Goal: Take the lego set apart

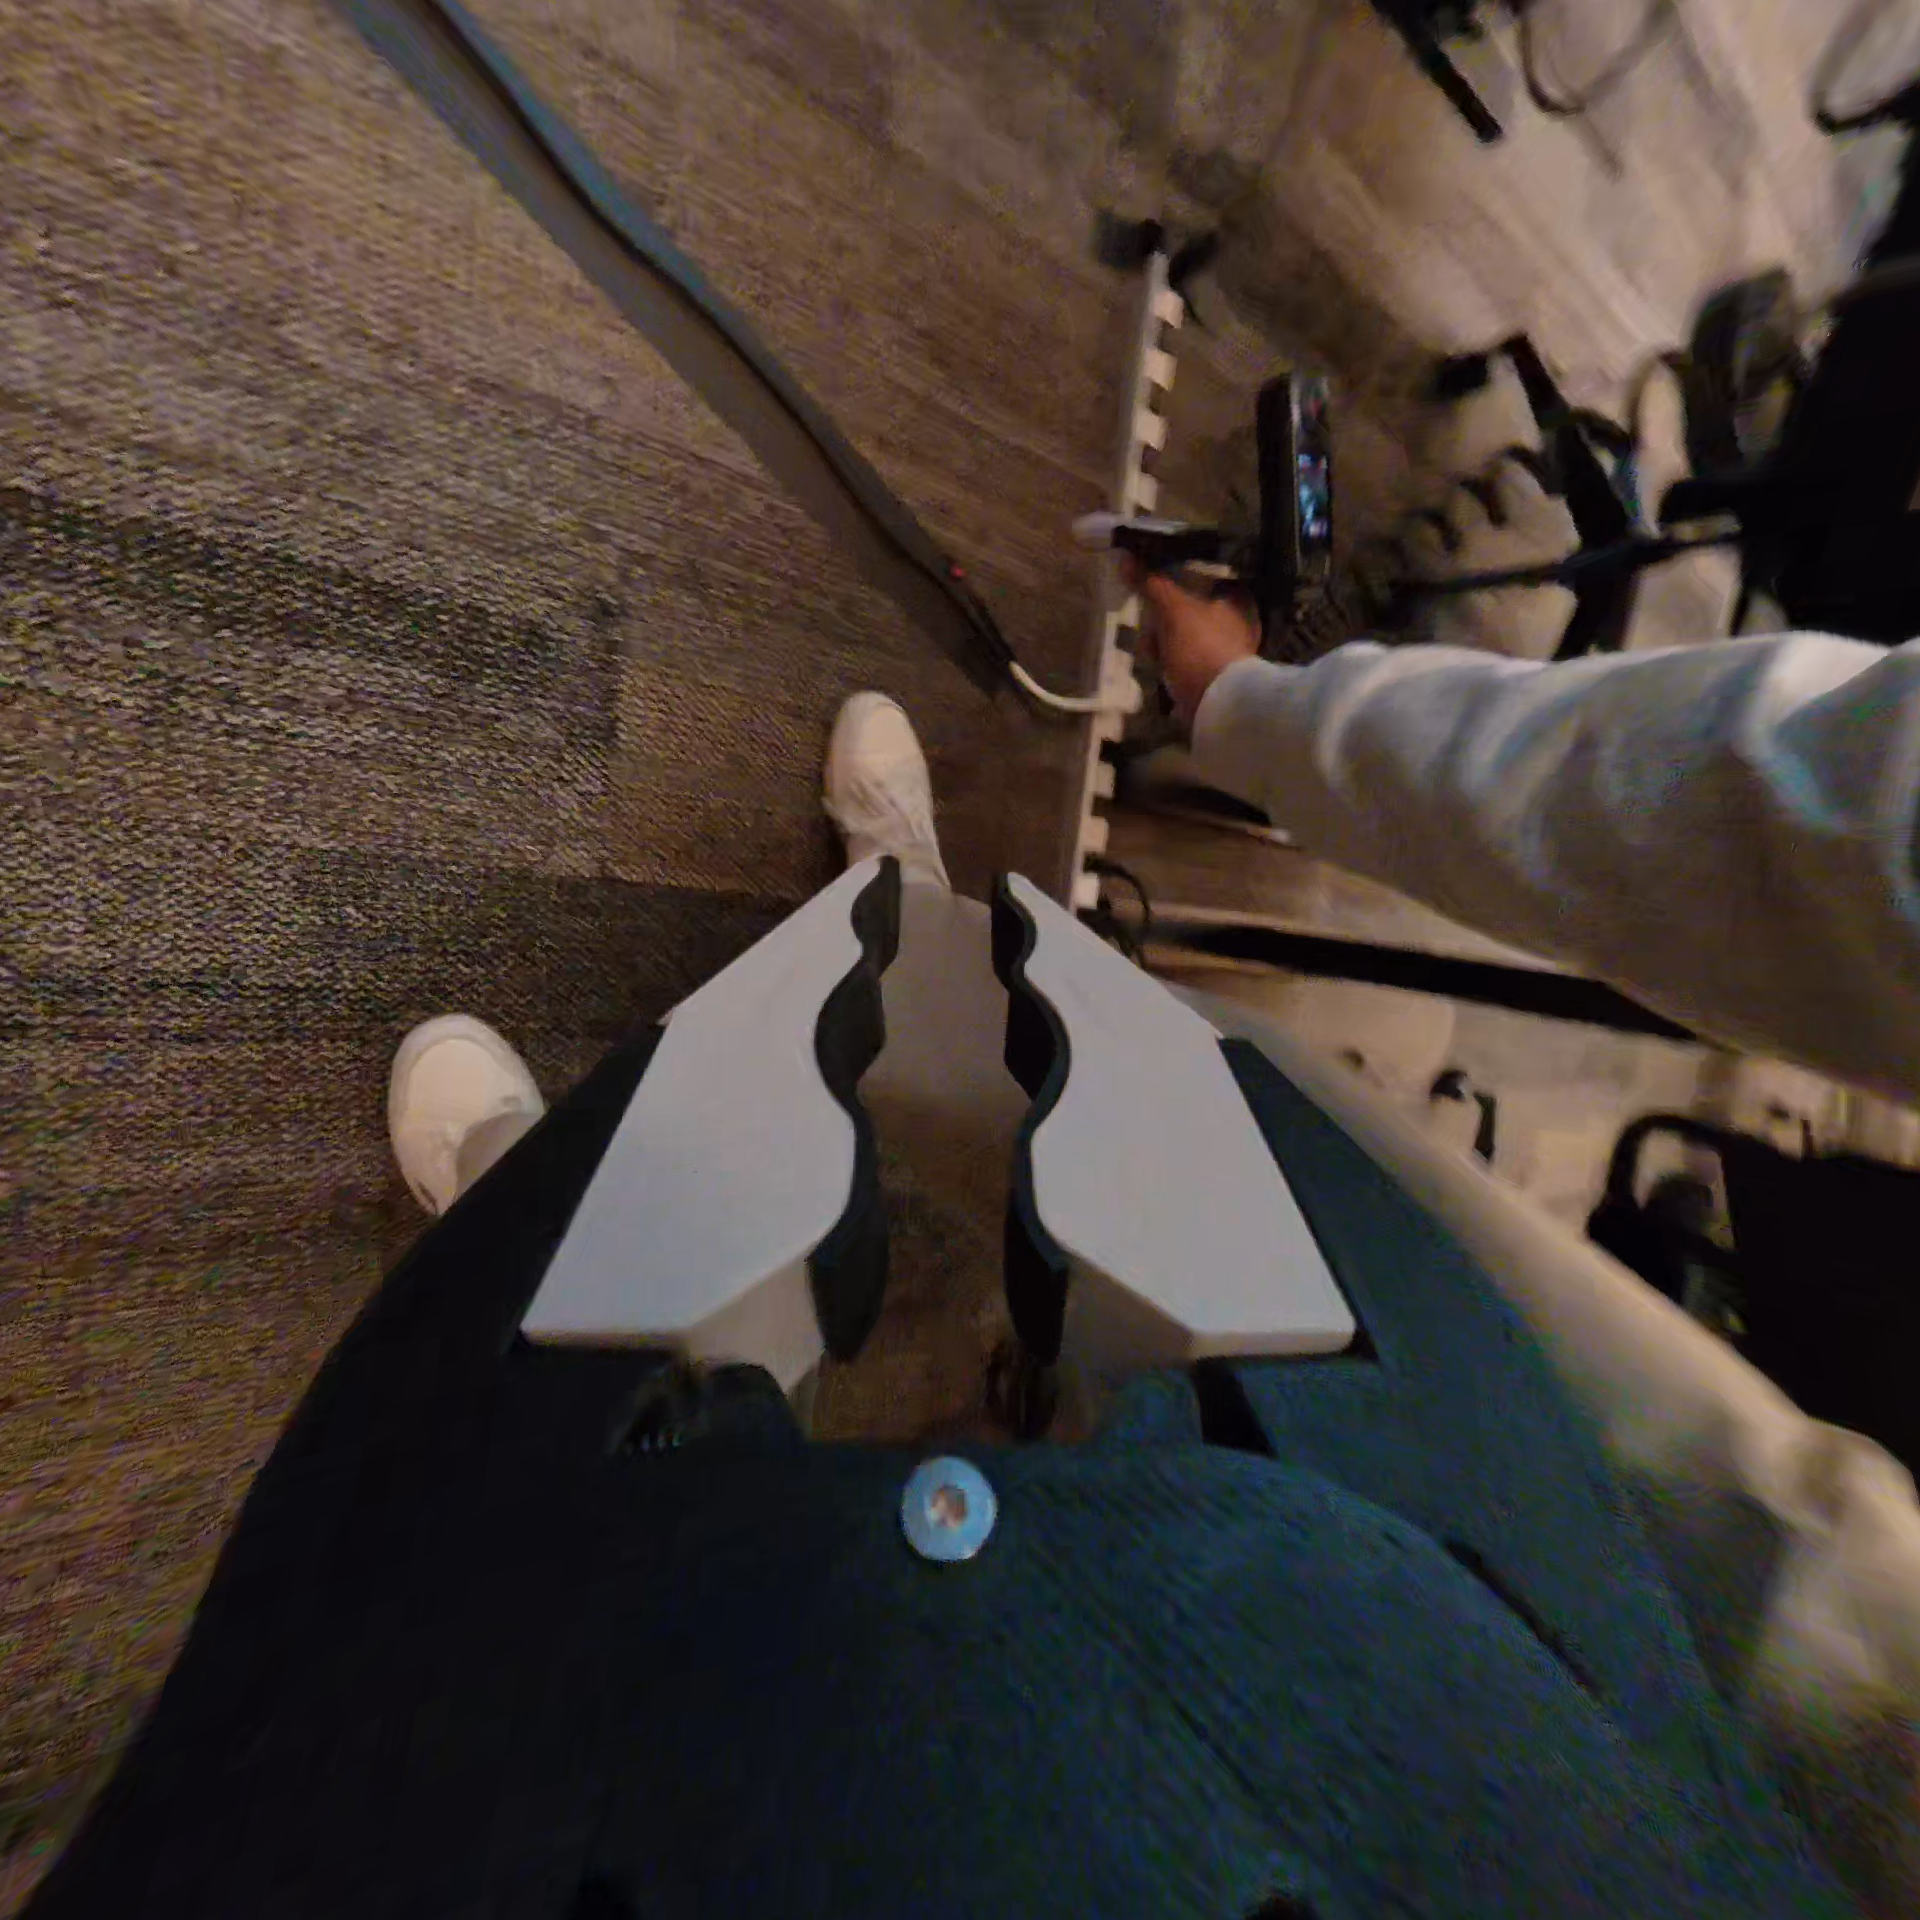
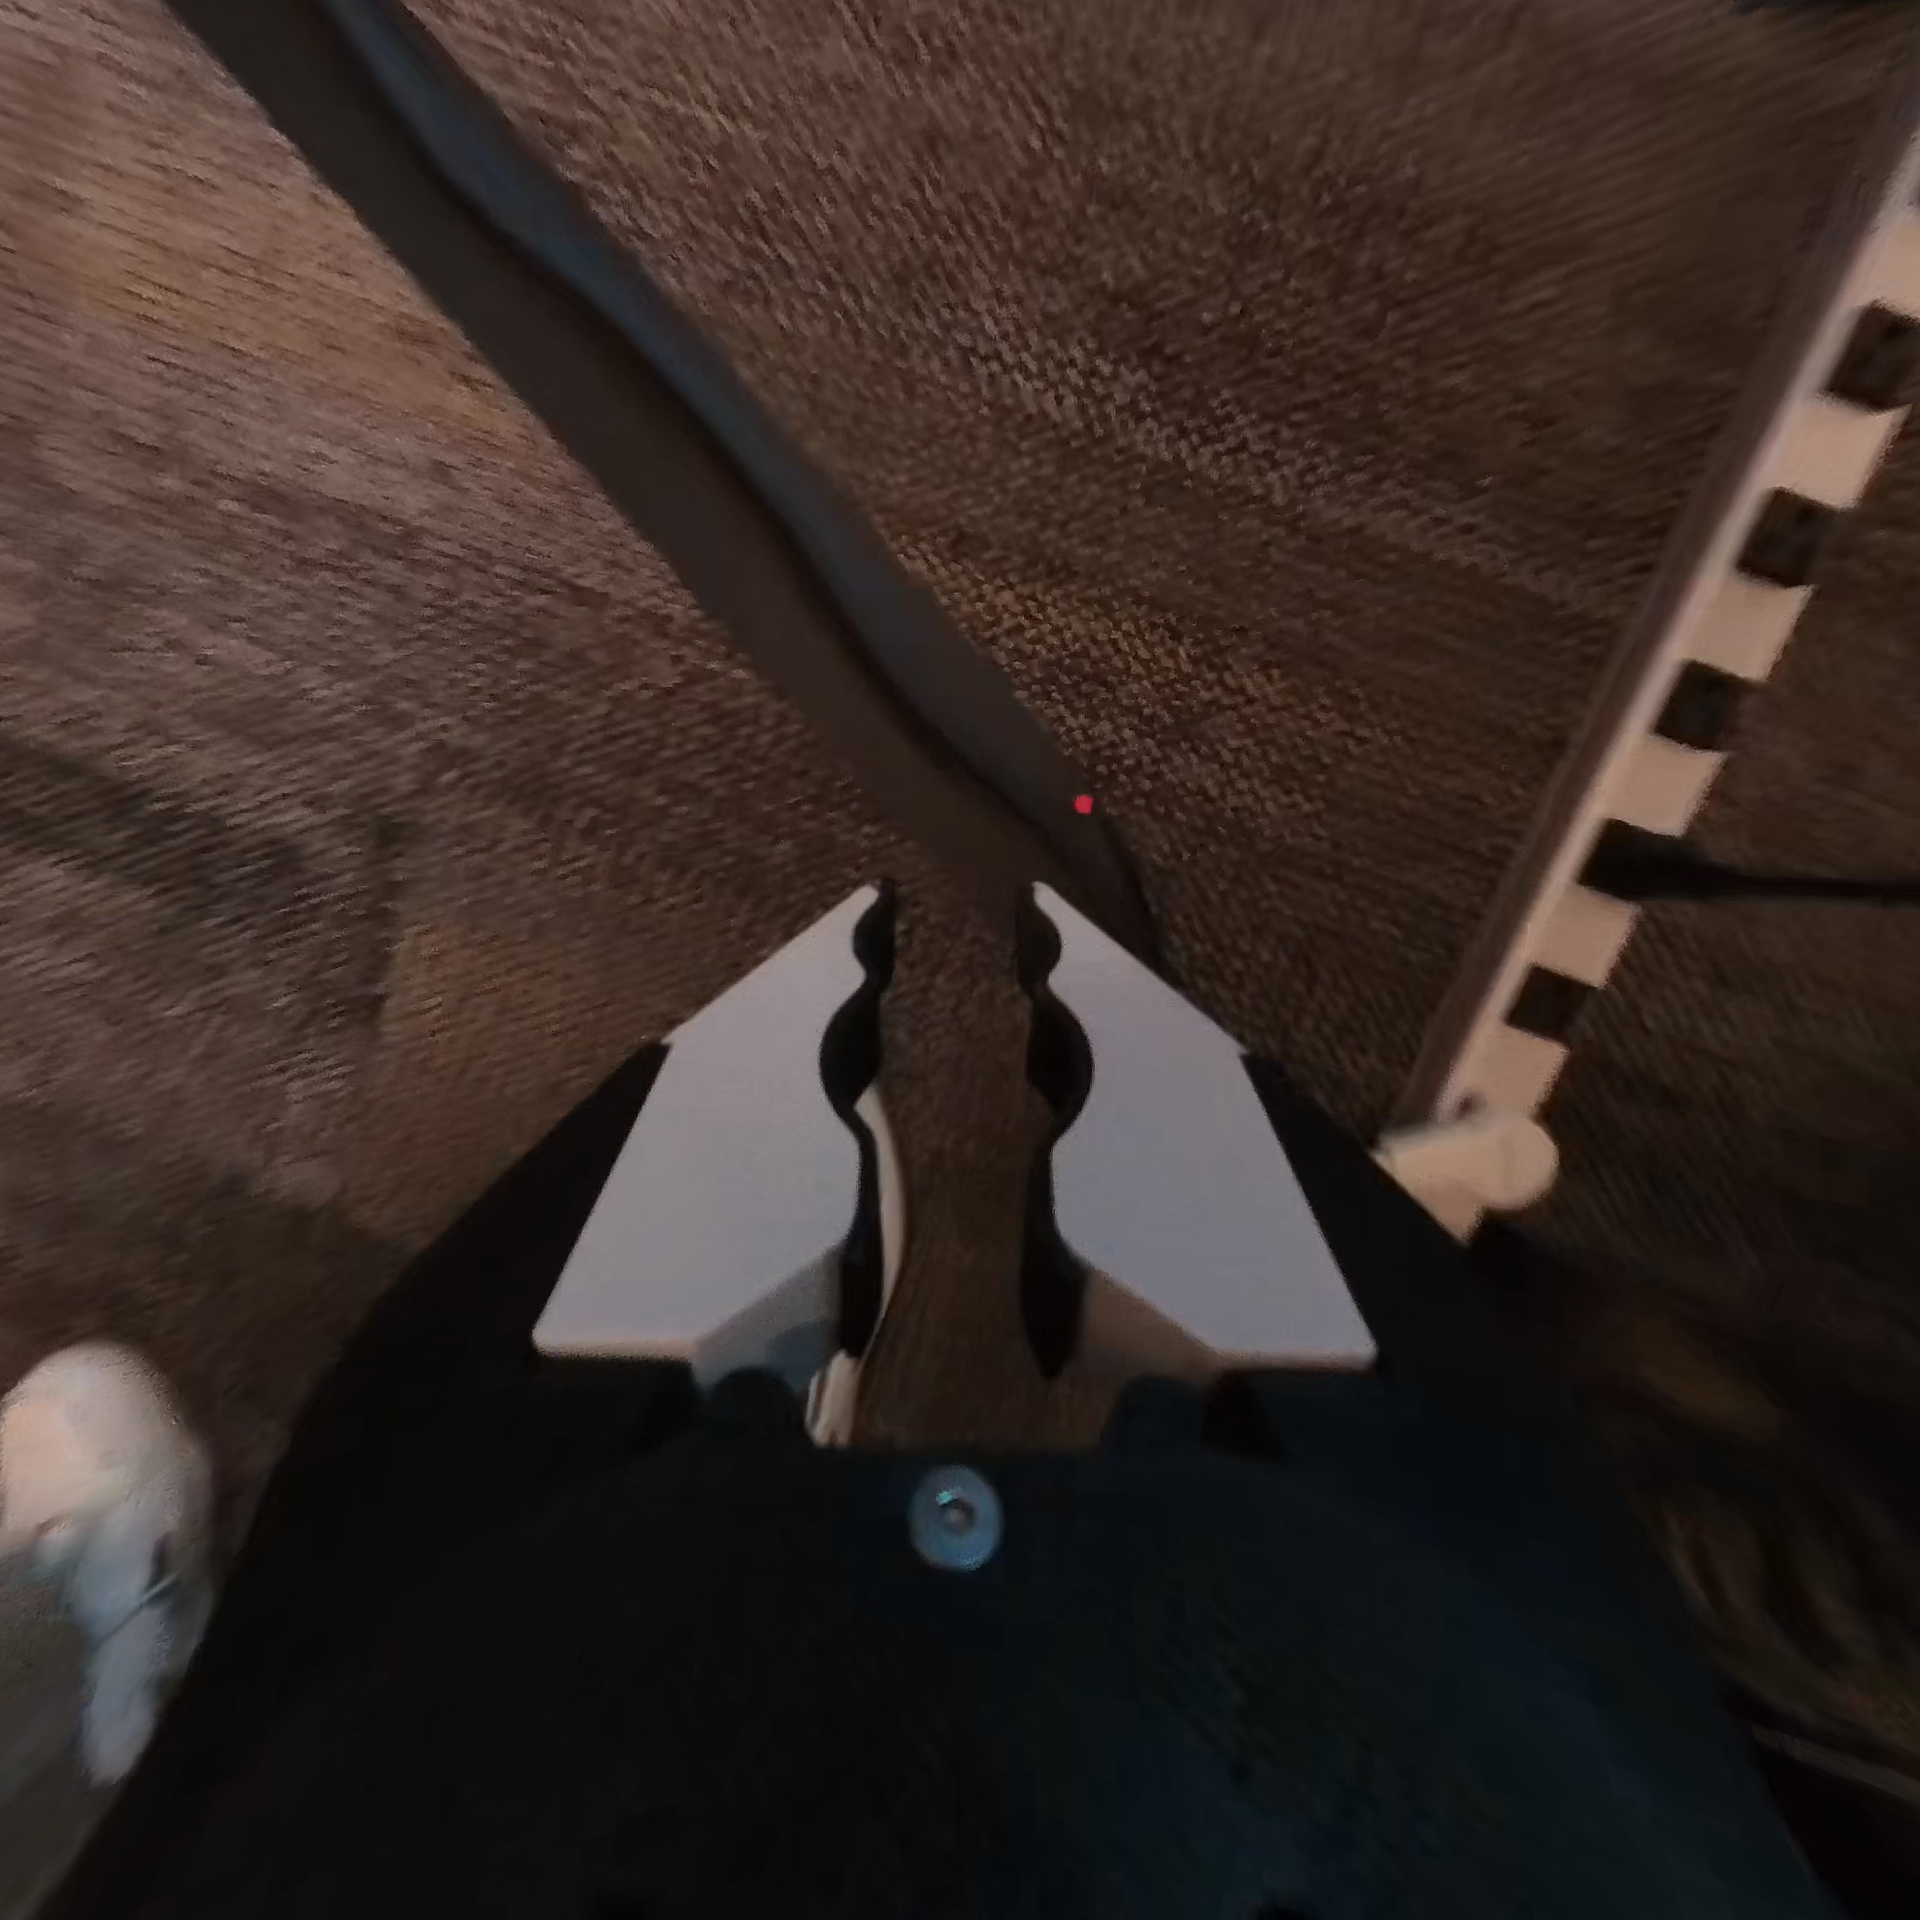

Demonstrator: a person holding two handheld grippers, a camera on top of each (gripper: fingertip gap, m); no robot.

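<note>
No lego set shows in either view. My left gripper (image 1: 943,883) points down at the carpet, its white fingers with black wavy pads slightly apart and holding nothing. My right gripper (image 2: 956,891) also points down at the carpet, its jaws slightly apart and empty. In the left wrist view the right gripper (image 1: 1294,499) shows far off at the end of a white sleeve (image 1: 1538,769), held in a hand; its jaws do not show there.
Brown-grey carpet (image 1: 312,520) fills both views. A dark cable cover strip (image 1: 727,343) runs diagonally across it and also shows in the right wrist view (image 2: 665,488). A white notched mat edge (image 1: 1132,582) (image 2: 1683,707) lies to the right. Two white shoes (image 1: 878,774) (image 1: 457,1101) stand below.
</note>
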